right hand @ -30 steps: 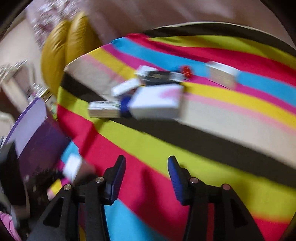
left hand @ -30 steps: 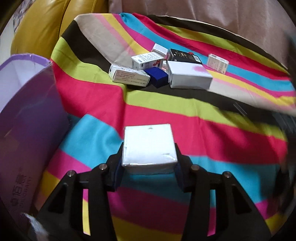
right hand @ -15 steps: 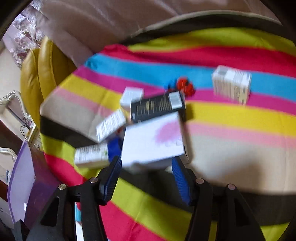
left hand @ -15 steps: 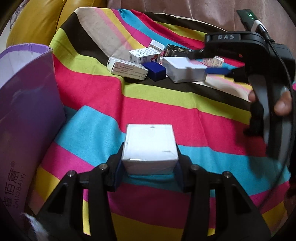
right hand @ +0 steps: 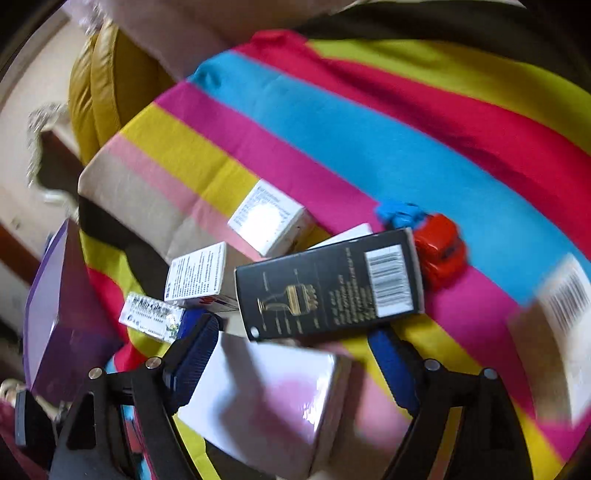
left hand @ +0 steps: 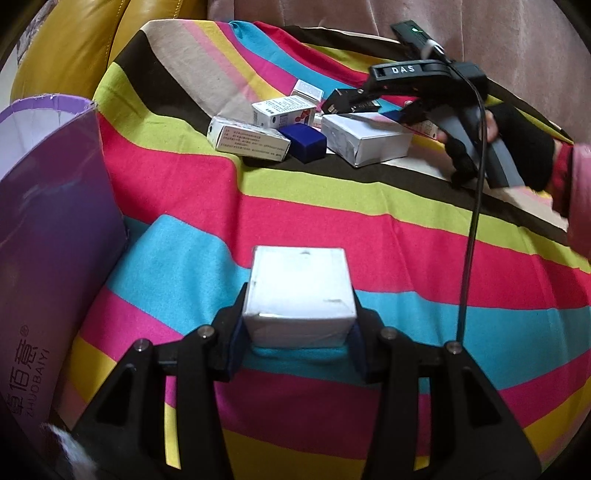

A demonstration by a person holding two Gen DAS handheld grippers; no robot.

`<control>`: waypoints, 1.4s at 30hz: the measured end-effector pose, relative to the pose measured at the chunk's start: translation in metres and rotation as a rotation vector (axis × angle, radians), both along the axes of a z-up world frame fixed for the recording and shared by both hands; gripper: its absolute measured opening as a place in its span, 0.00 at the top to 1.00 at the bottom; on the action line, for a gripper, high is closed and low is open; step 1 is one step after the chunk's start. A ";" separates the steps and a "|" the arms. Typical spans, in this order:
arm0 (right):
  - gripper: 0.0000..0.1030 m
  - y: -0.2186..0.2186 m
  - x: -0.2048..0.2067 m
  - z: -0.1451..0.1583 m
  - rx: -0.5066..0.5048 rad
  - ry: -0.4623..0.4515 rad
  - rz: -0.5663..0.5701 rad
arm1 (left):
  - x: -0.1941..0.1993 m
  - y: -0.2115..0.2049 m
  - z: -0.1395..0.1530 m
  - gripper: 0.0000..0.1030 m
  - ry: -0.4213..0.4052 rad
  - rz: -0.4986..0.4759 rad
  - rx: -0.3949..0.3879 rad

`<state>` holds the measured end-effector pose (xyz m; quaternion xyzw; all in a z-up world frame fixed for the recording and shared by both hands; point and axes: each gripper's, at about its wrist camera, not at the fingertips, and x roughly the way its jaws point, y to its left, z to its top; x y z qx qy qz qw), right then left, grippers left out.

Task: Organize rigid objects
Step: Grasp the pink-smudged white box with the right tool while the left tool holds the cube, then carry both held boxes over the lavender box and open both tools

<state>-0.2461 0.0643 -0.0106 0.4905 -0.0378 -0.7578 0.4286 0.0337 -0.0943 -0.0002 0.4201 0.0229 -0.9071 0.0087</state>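
A home living room, by the look of it: a mustard-yellow leather sofa (left hand: 70, 51) with plump padded cushions stands behind a surface draped with a bright striped fleece blanket (left hand: 332, 221), and a dusty-pink cloth (left hand: 480, 33) hangs or lies at the back. At the left edge of the right wrist view, a pale wall with ornate carved white furniture (right hand: 40, 147) shows. Small household cartons (left hand: 247, 138) lie scattered on the blanket, beside a purple paper bag (left hand: 48, 229)

Striped blanket (left hand: 332, 221) bears clustered boxes (left hand: 247, 138).
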 end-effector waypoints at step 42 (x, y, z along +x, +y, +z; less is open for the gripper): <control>0.35 0.050 0.312 0.047 0.433 0.258 -0.452 | 0.043 0.008 0.049 0.52 0.062 0.022 -0.038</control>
